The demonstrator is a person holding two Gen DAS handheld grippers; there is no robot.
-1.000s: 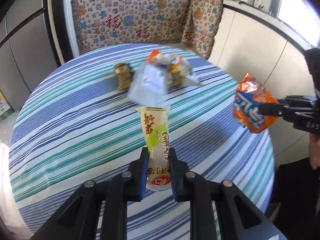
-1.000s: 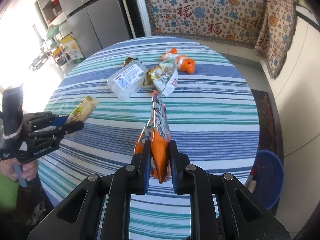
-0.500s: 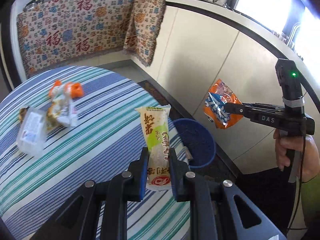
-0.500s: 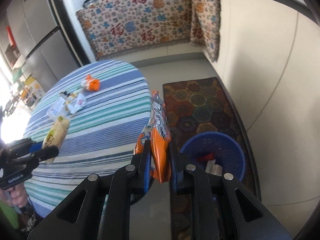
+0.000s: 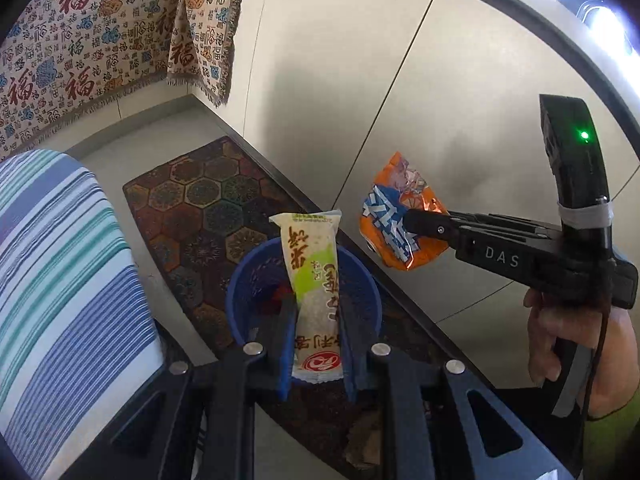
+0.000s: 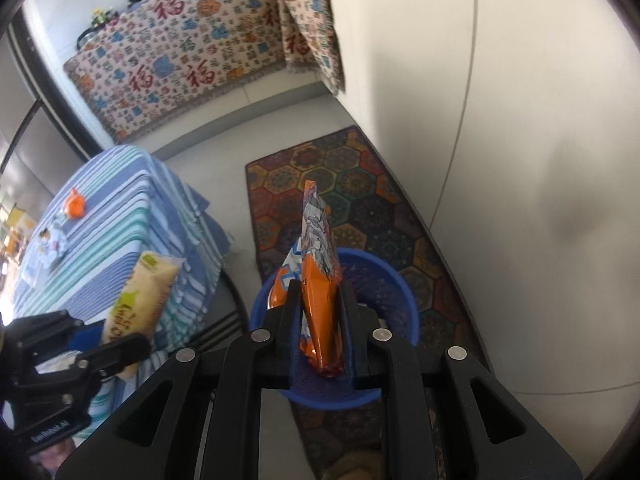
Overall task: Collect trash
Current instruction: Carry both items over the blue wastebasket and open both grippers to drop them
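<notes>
My left gripper (image 5: pixel 316 308) is shut on a cream and green snack wrapper (image 5: pixel 314 276) and holds it over the blue trash basket (image 5: pixel 240 292) on the floor. My right gripper (image 6: pixel 320 300) is shut on an orange snack bag (image 6: pixel 320 276) above the same basket (image 6: pixel 404 292). The right gripper with the orange bag (image 5: pixel 396 220) shows to the right in the left wrist view. The left gripper with the cream wrapper (image 6: pixel 136 300) shows at the left in the right wrist view. Some trash lies inside the basket.
The round table with a striped cloth (image 5: pixel 60 280) stands left of the basket; an orange wrapper (image 6: pixel 74 205) and other trash (image 6: pixel 50 244) lie on it. A patterned rug (image 6: pixel 360 200) lies under the basket. A pale cabinet wall (image 5: pixel 360 80) stands close on the right.
Both grippers have swung away from the table to the right and down, and now hang over the blue basket with their wrappers still held.
</notes>
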